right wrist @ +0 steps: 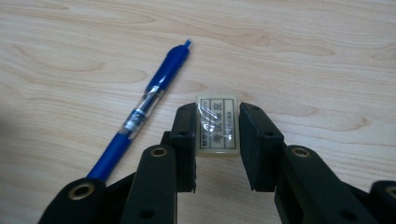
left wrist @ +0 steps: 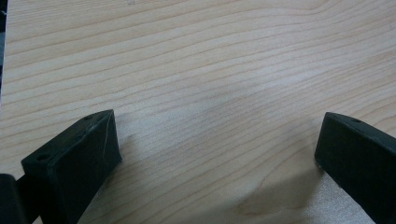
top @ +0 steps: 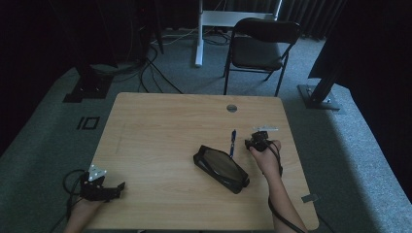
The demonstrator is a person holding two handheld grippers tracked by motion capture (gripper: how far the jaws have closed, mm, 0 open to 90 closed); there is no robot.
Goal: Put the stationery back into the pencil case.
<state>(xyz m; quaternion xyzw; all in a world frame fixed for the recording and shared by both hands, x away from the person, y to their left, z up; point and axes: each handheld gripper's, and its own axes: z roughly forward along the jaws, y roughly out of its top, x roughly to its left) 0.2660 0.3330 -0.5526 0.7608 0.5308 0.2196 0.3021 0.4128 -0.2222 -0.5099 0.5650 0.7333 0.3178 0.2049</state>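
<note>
On the pale wood table (top: 160, 121), my right gripper (right wrist: 217, 128) is clamped on the eraser (right wrist: 217, 122), beside the blue pen (right wrist: 144, 105). I judge the pick-up made; next, carry it to the black pouch (top: 221, 167). My left gripper (left wrist: 217, 149) idles, jaws apart. The eraser's print is unreadable.

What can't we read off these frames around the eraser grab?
- Eraser: in the right gripper view its sides are covered by the right gripper pads; label print too small to read.
- Black case: high view too dark to show its contents.
- Pen: tiny in the high view.
</note>
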